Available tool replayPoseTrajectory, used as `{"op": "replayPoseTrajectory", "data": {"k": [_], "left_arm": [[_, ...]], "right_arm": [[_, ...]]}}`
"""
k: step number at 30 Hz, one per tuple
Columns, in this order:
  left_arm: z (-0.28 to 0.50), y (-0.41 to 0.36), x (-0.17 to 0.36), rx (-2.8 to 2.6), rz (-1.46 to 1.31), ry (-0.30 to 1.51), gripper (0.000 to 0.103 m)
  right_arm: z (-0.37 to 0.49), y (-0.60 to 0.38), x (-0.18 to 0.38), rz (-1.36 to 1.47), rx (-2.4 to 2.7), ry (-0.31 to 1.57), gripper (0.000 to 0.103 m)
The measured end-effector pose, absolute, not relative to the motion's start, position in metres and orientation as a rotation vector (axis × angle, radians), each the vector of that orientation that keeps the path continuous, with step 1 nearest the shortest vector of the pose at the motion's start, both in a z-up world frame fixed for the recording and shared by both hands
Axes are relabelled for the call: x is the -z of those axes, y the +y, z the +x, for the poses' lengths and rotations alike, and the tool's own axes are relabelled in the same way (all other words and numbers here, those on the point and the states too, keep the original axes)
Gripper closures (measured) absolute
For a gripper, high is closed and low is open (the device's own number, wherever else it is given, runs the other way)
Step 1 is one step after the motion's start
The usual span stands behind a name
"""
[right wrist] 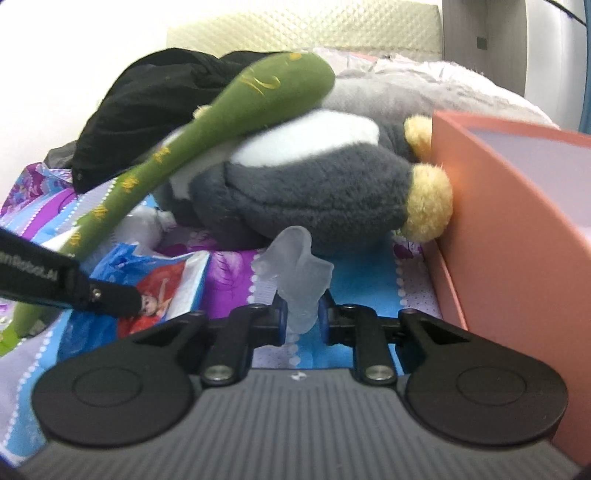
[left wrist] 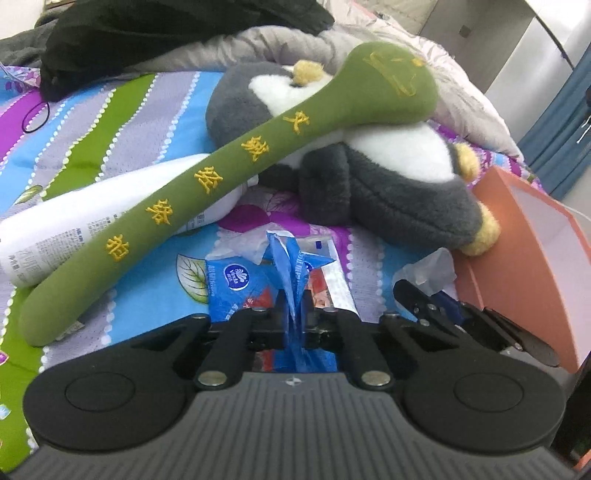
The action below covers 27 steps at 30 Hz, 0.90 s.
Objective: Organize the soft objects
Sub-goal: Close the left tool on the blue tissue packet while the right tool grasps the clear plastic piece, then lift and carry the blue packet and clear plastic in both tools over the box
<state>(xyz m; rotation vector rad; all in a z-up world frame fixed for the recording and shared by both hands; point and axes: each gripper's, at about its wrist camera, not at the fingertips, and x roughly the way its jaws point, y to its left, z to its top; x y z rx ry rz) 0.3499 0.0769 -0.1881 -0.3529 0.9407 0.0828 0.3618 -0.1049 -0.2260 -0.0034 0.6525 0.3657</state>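
Low in the centre of the left wrist view, the left gripper (left wrist: 293, 317) has its jaws pinched tight on a crumpled blue plastic tissue packet (left wrist: 258, 284), whose twisted top sticks up between the fingers while the rest lies on the striped, flower-printed bedsheet (left wrist: 122, 110). At lower right of that frame the right gripper (left wrist: 436, 301) shows from the side beside a salmon-coloured open box (left wrist: 517, 251). In the right wrist view the right gripper (right wrist: 301, 317) is closed almost fully on a scrap of translucent white plastic film (right wrist: 299, 273), which bulges upward above the blue-edged pads (right wrist: 282, 320). Just behind it, mid-frame, a grey and white plush penguin with yellow feet (right wrist: 314, 192) lies on its side, one foot touching the box wall. A long green stuffed club with yellow embroidered characters (left wrist: 221, 173) leans diagonally across the penguin, its lower end resting over a white squeeze tube (left wrist: 74, 236) at left. Dark clothing (left wrist: 166, 33) is heaped at the upper left.
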Motion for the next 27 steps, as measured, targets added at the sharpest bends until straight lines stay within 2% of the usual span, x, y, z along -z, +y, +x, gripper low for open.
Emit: {"op": "replayPoseTrajectory", "data": {"k": [16, 27], "left_arm": [[0.269, 0.055, 0.125, -0.012, -0.327, 0.882, 0.097], [0.206, 0.026, 0.110, 0.055, -0.322, 0.901, 0.097]], "right_arm": [[0.275, -0.132, 0.161, -0.007, -0.376, 0.651, 0.083], [0.211, -0.169, 0.137, 0.017, -0.332, 0.679, 0.082]]}}
